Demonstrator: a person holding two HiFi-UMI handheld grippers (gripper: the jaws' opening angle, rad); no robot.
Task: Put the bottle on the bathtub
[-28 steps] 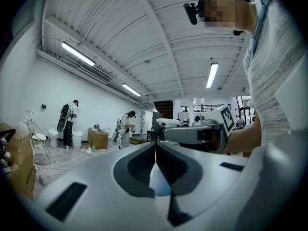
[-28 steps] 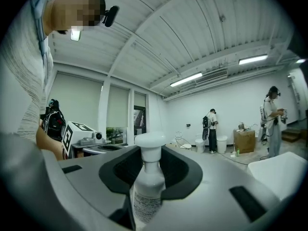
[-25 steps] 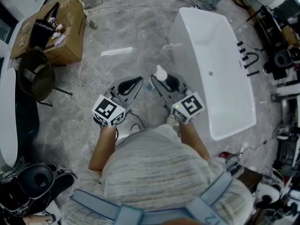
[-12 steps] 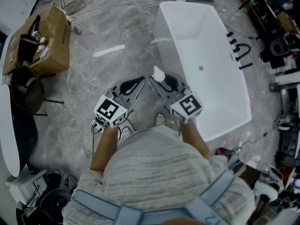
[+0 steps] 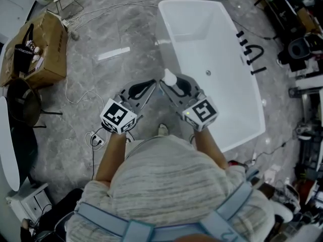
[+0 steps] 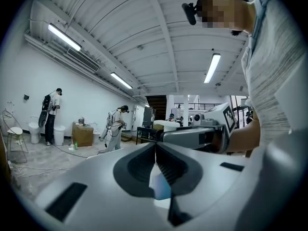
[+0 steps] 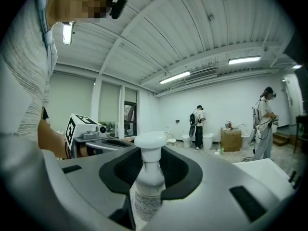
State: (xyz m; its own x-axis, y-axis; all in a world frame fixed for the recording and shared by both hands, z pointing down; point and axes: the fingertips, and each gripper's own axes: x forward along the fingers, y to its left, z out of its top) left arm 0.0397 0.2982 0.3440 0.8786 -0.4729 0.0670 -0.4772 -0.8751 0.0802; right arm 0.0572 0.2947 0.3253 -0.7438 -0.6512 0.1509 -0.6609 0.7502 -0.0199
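Bottle [image 7: 149, 177], white with a white cap: upright, clamped at the body by the right claw [image 5: 175, 86], just beside the near rim of the bathtub [image 5: 202, 29]. Bathtub: white, empty. Both hands: held forward, roughly level, side by side. Left claw [image 5: 150, 84]: tips together, holding nothing. Cardboard box [image 5: 48, 52] on the floor [image 5: 116, 29]: black bag inside.

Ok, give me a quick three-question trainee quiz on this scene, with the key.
1. What does the right gripper hold? A) a white plastic bottle with a round cap B) a yellow sponge C) nothing
2. True or false: the left gripper has its jaws together with nothing between them.
3. Fill in: in the head view, the white freestanding bathtub lies nearer the ____ gripper.
Key: 1 A; 2 true; 3 right.
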